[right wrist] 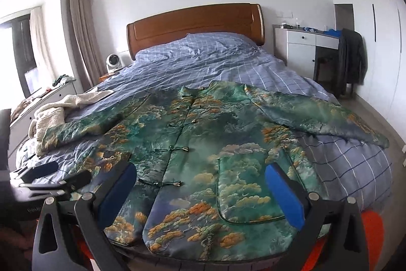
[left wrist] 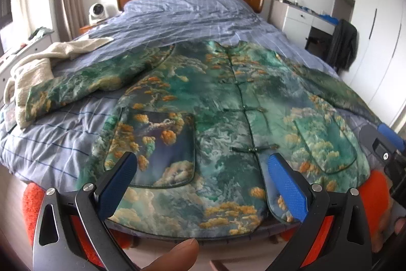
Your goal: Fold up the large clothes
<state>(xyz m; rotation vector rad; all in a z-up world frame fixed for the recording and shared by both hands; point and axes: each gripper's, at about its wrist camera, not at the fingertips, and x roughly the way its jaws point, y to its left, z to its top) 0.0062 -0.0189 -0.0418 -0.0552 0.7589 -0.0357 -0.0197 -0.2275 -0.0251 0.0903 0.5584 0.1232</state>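
Note:
A green padded jacket [left wrist: 203,93] [right wrist: 203,131] with orange and cream cloud print lies front up on the blue checked bed [left wrist: 190,14] [right wrist: 203,62], buttoned, both sleeves spread sideways. Its hem hangs at the near bed edge. My left gripper [left wrist: 202,158] is open above the hem's left half, over the left pocket, holding nothing. My right gripper [right wrist: 201,169] is open above the hem's right half, over the right pocket, also holding nothing. Each gripper shows at the edge of the other's view: the right gripper [left wrist: 380,137], the left gripper [right wrist: 71,172]. A fingertip [left wrist: 177,255] shows at the bottom.
A cream fleece garment [left wrist: 38,67] [right wrist: 50,116] is bunched at the bed's left side, touching the left sleeve. Beyond stand a wooden headboard [right wrist: 198,24], a small fan [right wrist: 113,62], and a white desk [right wrist: 304,47] with a dark coat [right wrist: 352,60] on a chair. Orange fuzzy fabric [left wrist: 33,207] shows below the bed edge.

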